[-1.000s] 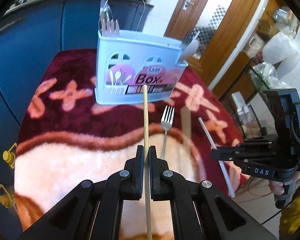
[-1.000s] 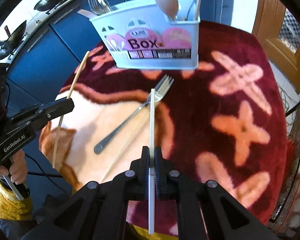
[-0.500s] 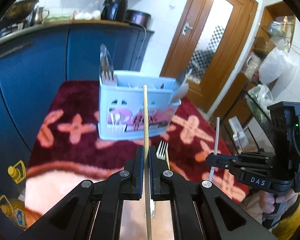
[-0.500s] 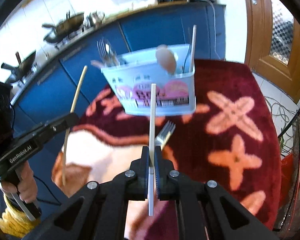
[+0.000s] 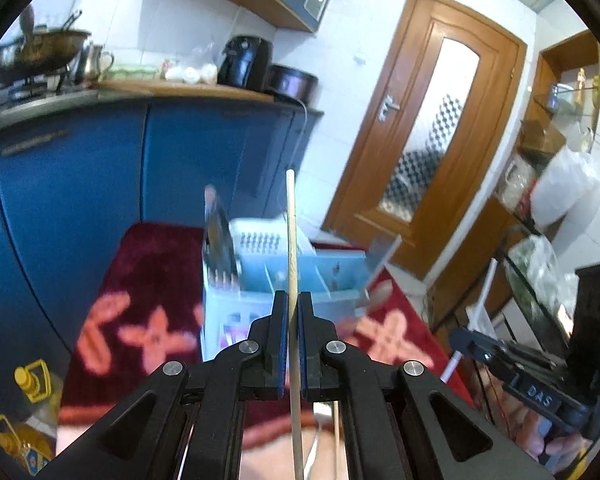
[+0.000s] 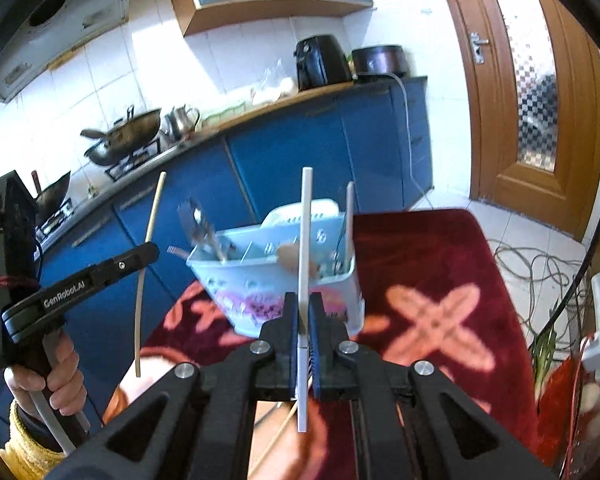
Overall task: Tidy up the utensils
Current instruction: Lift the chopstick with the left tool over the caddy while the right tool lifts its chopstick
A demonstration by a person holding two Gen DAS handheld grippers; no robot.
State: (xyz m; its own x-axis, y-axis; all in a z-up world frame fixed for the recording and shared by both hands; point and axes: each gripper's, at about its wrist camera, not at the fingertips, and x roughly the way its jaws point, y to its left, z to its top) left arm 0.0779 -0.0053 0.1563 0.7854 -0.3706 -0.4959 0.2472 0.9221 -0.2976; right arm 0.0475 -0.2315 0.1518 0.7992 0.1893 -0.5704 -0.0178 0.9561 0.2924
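My left gripper [image 5: 293,300] is shut on a wooden chopstick [image 5: 291,232] that stands upright above the near side of the pale blue utensil box [image 5: 256,264]. It also shows in the right wrist view [image 6: 150,252], holding the wooden chopstick [image 6: 153,216] left of the box [image 6: 276,276]. My right gripper [image 6: 304,300] is shut on a white chopstick [image 6: 305,236], upright in front of the box. It shows at the right of the left wrist view [image 5: 460,338] with the white chopstick [image 5: 485,292]. The box holds forks [image 5: 218,248] and a spoon [image 6: 290,258].
The box stands on a table with a dark red flowered cloth [image 6: 440,280]. Blue kitchen cabinets [image 5: 80,184] lie behind, a wooden door [image 5: 428,140] at the right. Another wooden stick [image 6: 276,440] and a fork [image 5: 312,452] lie on the cloth below the grippers.
Both grippers have risen and tilted up with their chopsticks, from low over the table to level with the box's open top. The box now shows from above its rim.
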